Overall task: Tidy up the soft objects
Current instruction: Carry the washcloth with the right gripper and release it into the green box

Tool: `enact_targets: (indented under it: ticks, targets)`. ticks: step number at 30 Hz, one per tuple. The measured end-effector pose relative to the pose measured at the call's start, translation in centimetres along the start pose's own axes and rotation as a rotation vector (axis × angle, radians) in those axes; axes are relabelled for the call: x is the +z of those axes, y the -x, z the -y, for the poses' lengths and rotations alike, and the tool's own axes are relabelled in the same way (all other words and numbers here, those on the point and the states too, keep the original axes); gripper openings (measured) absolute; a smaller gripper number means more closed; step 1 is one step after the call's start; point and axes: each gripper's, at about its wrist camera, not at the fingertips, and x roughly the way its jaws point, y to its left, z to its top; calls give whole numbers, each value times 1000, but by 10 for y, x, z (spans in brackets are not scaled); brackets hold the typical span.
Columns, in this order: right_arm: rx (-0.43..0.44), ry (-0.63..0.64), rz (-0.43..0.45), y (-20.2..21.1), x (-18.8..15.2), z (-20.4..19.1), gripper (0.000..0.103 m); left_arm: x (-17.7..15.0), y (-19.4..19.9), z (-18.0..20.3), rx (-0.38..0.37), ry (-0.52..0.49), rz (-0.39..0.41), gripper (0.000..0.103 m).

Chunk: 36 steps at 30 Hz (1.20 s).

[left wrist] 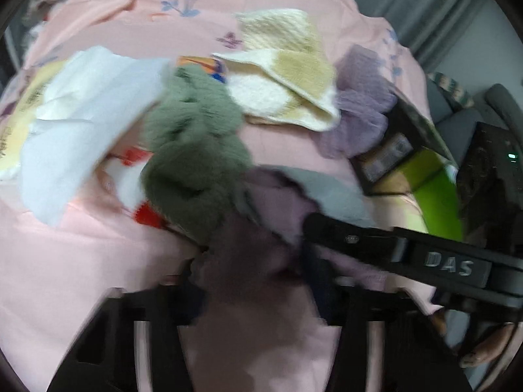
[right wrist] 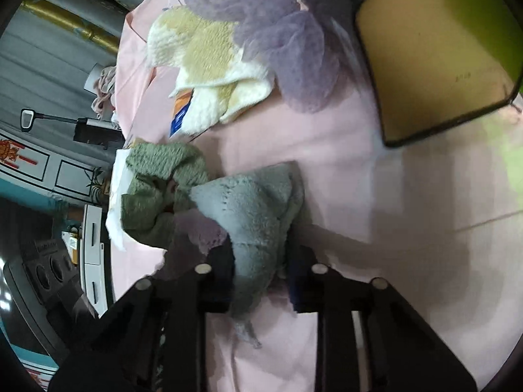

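Soft items lie on a pink sheet (left wrist: 65, 261). My right gripper (right wrist: 261, 277) is shut on a grey-blue fluffy cloth (right wrist: 258, 209); its finger reaches in from the right in the left wrist view (left wrist: 359, 238). My left gripper (left wrist: 255, 271) is shut on a mauve cloth (left wrist: 271, 202), which also shows beside the grey cloth in the right wrist view (right wrist: 199, 228). A green fuzzy cloth (left wrist: 193, 150) lies just beyond, also in the right wrist view (right wrist: 157, 189). A cream and tan knitted cloth (left wrist: 287, 88), a purple mesh cloth (left wrist: 359, 111) and a white cloth (left wrist: 91, 114) lie farther off.
An open box with a lime-green and tan inside (right wrist: 434, 58) stands at the right of the pile, seen too in the left wrist view (left wrist: 434, 192). The purple mesh (right wrist: 281, 36) lies next to it. Room furniture shows past the sheet's left edge (right wrist: 65, 170).
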Motion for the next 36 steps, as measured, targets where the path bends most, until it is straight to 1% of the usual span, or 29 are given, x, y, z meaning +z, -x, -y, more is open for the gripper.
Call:
enact_targets:
  ticks: [1,4,6,8,10,12,16,18,21,24,25,29,31,34,36]
  targets:
    - [1,4,0,1,-1,-1,20,0,1,2,-24,4,-10,28]
    - [9,26,33,14,-6,-9,19,-5,16,14,-25,-39,24,24]
    - [26,49,71,30,-6,-16,19,-7,31,24,-29,-70,65,24]
    - [46,76,115,45,-8,-24,19,-10,49,32,-59,-94,113,24]
    - [68,100,163,60,-12,-29,19,-12,60,36,-86,-99,138,24]
    - [73,113,207,70,-17,-32,19,-12,67,43,-106,-122,156,24]
    - [58,114,287,80,-27,-29,19,-16,72,54,-98,-153,160,24]
    - [42,114,337,87,-32,-26,19,-17,72,63,-108,-183,159,23]
    - [44,92,359,99,-35,-19,19,-21,76,76,-121,-226,166,23]
    - [66,65,364,111,-37,-12,19,-25,82,85,-160,-247,157,23]
    - [74,56,369,114,-38,-10,19,-26,83,90,-161,-268,155,23]
    - [47,46,422,131,-45,-11,20,-25,84,117,-142,-353,164,23]
    - [64,27,432,140,-42,-6,20,-23,83,129,-160,-373,158,23]
    - [30,4,456,156,-37,1,20,-18,79,151,-180,-411,157,23]
    - [13,-10,483,170,-34,10,21,-13,75,167,-207,-426,154,23]
